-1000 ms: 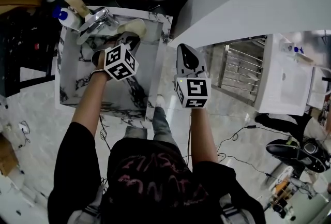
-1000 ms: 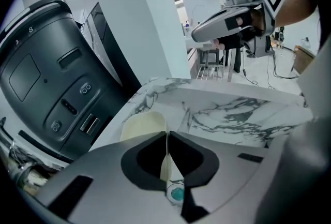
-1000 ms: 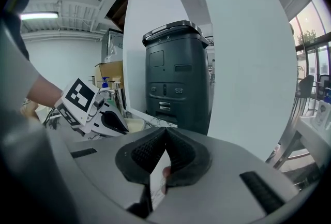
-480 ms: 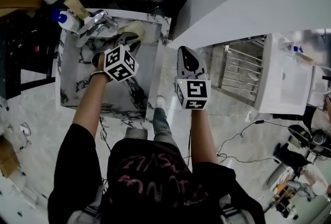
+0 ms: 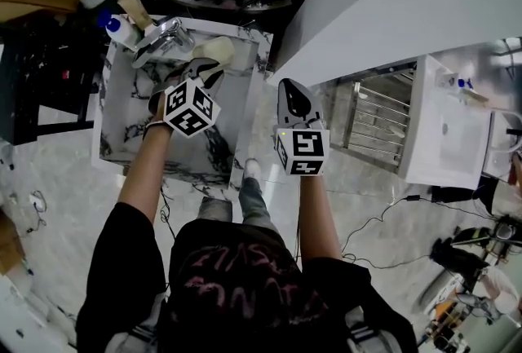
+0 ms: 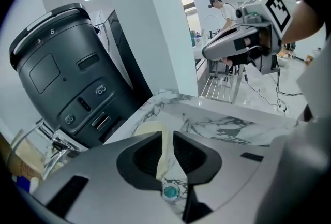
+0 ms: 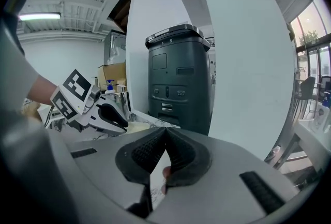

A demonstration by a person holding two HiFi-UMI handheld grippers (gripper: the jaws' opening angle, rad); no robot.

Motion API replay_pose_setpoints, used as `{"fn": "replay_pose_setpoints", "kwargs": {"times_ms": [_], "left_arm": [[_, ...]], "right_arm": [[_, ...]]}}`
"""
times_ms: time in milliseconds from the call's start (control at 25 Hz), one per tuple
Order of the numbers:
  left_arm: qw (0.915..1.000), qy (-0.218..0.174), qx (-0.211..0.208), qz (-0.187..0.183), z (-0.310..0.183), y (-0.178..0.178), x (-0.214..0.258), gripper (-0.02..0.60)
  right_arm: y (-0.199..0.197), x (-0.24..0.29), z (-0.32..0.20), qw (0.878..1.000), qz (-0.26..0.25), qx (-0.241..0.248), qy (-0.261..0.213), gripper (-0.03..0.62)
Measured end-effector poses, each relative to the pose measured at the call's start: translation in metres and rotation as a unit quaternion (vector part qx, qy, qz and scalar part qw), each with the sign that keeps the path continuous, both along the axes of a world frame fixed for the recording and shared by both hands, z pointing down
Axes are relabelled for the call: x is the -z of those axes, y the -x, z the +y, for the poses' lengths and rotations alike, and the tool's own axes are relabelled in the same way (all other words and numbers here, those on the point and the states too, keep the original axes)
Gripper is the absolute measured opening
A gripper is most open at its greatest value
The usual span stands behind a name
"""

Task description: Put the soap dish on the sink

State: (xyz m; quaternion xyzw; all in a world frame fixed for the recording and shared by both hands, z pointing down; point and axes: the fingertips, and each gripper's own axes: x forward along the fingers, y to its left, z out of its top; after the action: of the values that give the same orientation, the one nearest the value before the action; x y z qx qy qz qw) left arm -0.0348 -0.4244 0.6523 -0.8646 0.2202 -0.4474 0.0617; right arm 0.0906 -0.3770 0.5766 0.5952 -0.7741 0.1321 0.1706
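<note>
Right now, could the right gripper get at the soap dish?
Probably not cleanly. The right gripper hangs shut beside the sink, with open space toward the soap dish at the sink's far corner. But the left gripper is clamped on the dish's rim and covers its near side.

The sink is white stone veined with grey, polished and faintly glossy. Its faucet is bright chromed metal. The soap dish looks cream and matt. The left gripper and right gripper are smooth matt grey plastic, and their pads are black and finely ribbed. The floor tiles shine.
</note>
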Motion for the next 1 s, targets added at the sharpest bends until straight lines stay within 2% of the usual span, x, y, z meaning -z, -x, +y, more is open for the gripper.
{"fn": "replay_pose_setpoints", "kwargs": {"times_ms": [360,520,680,1000], "left_arm": [[0.9967,-0.011,0.065,0.047,0.024,0.015,0.045,0.052],[0.9910,-0.016,0.103,0.084,0.033,0.020,0.068,0.034],[0.9867,-0.026,0.126,0.100,0.044,0.026,0.087,0.025],[0.9716,-0.051,0.176,0.150,0.063,0.036,0.133,0.015]], "right_arm": [[0.011,0.031,0.018,1.000,-0.004,0.016,-0.022,0.014],[0.014,0.047,0.025,0.999,-0.004,0.023,-0.034,0.014],[0.016,0.062,0.032,0.998,-0.006,0.029,-0.047,0.014],[0.024,0.098,0.040,0.996,-0.009,0.048,-0.078,0.014]]}}
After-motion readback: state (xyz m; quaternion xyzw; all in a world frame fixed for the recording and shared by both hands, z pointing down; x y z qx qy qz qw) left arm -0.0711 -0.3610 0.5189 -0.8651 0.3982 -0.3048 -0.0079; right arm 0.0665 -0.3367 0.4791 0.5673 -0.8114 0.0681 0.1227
